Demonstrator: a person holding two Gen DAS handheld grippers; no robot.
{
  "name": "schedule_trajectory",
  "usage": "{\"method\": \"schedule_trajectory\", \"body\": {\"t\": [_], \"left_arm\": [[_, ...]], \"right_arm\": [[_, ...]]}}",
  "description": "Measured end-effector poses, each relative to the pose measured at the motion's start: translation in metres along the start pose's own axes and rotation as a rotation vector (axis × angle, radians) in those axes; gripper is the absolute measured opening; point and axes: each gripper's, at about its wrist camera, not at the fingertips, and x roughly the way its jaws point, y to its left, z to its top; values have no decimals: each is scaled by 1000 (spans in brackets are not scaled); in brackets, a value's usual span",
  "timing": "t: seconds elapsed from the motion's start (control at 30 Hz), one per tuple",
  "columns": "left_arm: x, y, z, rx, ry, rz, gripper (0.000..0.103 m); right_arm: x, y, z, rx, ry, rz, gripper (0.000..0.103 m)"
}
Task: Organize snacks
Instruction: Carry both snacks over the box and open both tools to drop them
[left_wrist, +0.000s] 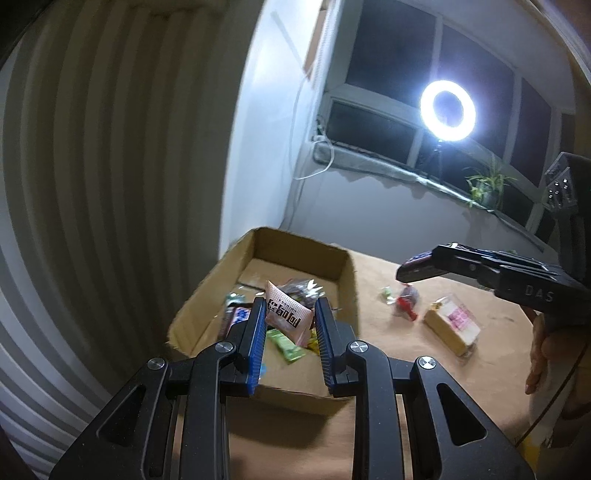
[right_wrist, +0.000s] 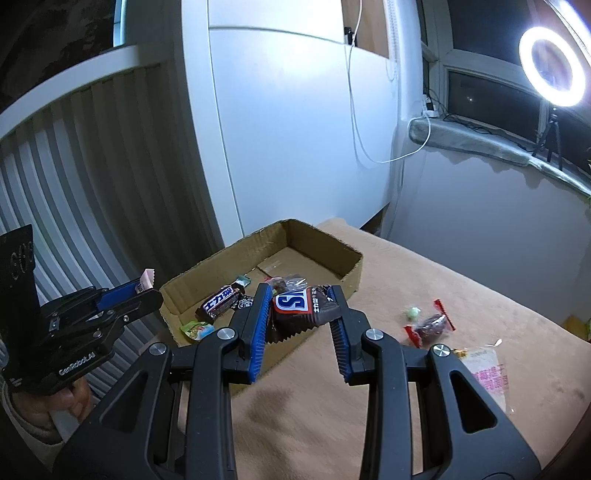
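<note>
Now both grippers hold wrapped snacks above an open cardboard box on a tan-covered table.

Left gripper (left_wrist: 289, 312) has its jaws closed on a pale pink packet (left_wrist: 286, 313) with black lettering, held over the box (left_wrist: 192, 314). Right gripper (right_wrist: 300, 303) has its jaws closed on a brown Snickers bar (right_wrist: 304, 308), held over the box's near edge. Inside the box lie another brown bar (right_wrist: 220, 301), a green packet (right_wrist: 195, 329) and several other wrappers. On the table (right_wrist: 369, 424) to the right of the box lie a red-ended candy (right_wrist: 430, 325), a small green sweet (right_wrist: 412, 313) just beside it, and a clear packet with pink print (right_wrist: 487, 373). A lit ring light (right_wrist: 553, 66) stands on the windowsill behind.
</note>
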Motion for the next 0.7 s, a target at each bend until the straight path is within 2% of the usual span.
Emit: {"method": "schedule_trajectory", "body": {"t": [0.47,0.7], "left_arm": [[57,26,-6,-37,102,15,24],[78,27,5,-30,111,12,24]], "right_arm": [[94,13,-4,-13,113,100,32],[126,7,13,-25,106,125,32]]}}
